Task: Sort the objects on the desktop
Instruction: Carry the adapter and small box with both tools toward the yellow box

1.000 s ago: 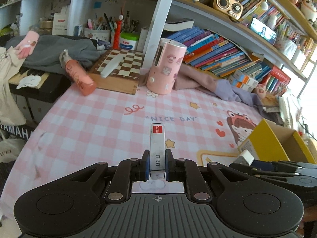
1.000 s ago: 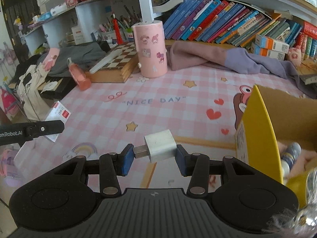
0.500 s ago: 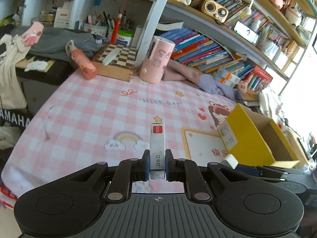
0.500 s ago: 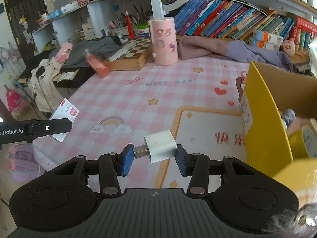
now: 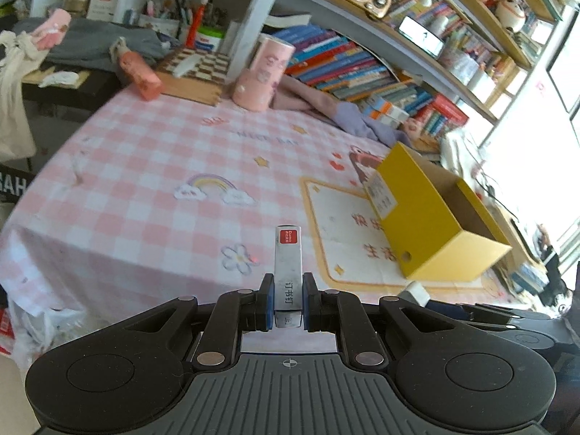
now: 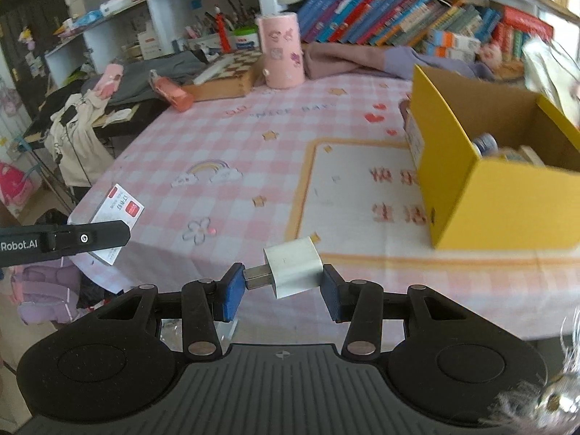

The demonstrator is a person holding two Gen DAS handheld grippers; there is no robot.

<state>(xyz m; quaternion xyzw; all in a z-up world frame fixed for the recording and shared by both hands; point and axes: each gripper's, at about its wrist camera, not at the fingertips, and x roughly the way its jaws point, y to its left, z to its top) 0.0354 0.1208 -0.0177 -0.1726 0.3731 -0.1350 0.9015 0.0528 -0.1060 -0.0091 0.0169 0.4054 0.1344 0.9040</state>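
My left gripper (image 5: 288, 302) is shut on a slim white staple box (image 5: 288, 272) with a red label, held edge-on in the air before the table's front edge. The box also shows in the right wrist view (image 6: 117, 214), beside the left gripper's finger (image 6: 65, 241). My right gripper (image 6: 282, 282) is shut on a white USB charger plug (image 6: 294, 272), its metal end against the left pad. An open yellow cardboard box (image 5: 435, 214) stands at the table's right; in the right wrist view (image 6: 482, 195) it holds a few small items.
The pink checked tablecloth (image 5: 163, 166) covers the table. At the back stand a pink cylinder holder (image 5: 262, 72), a chessboard box (image 5: 197, 72), a lying pink bottle (image 5: 139, 76) and a purple cloth (image 5: 344, 112). Bookshelves rise behind.
Both grippers have pulled back and risen away from the table, each still holding its item. The table's front edge and the whole yellow box have come into view.
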